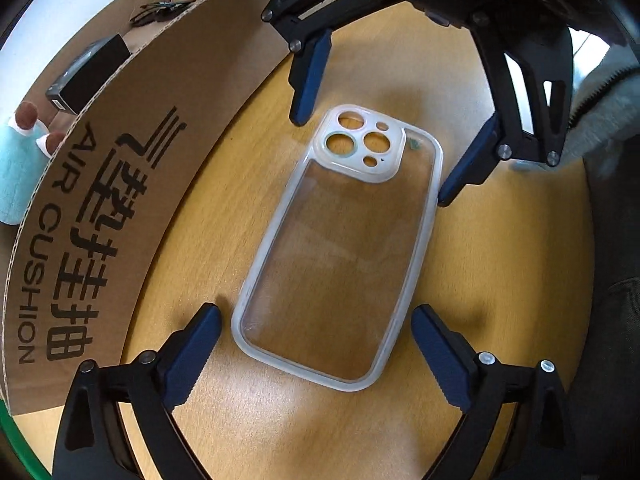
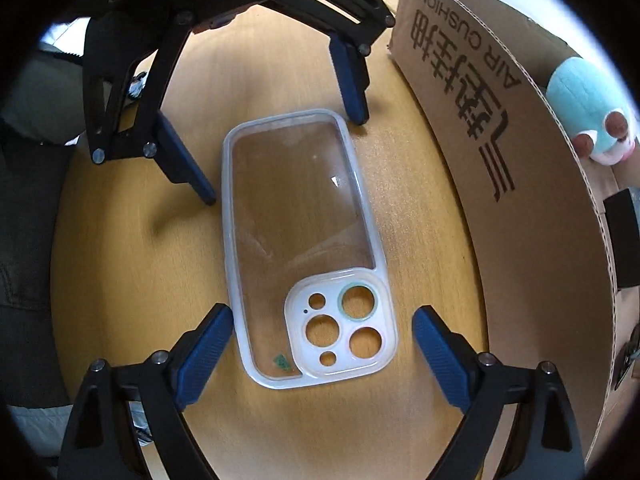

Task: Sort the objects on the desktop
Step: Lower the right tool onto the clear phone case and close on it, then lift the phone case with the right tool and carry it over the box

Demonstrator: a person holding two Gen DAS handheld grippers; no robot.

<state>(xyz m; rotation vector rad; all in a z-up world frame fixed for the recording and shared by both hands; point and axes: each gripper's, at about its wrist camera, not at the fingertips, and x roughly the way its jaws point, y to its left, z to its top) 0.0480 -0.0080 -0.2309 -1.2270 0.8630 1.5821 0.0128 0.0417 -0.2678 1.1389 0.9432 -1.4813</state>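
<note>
place: desk in home or office, which cannot be told | evidence: light wooden desktop (image 1: 472, 264); printed brown cardboard box (image 1: 132, 184); pale blue plush toy (image 2: 584, 92)

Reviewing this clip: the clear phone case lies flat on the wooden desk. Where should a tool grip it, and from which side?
Grip the clear phone case across its two long side rims, coming straight down from above. It lies flat on the desk, so only the raised frosted rim offers an edge. Both the left tool and right tool already straddle its ends, open and probably wide enough.
</note>
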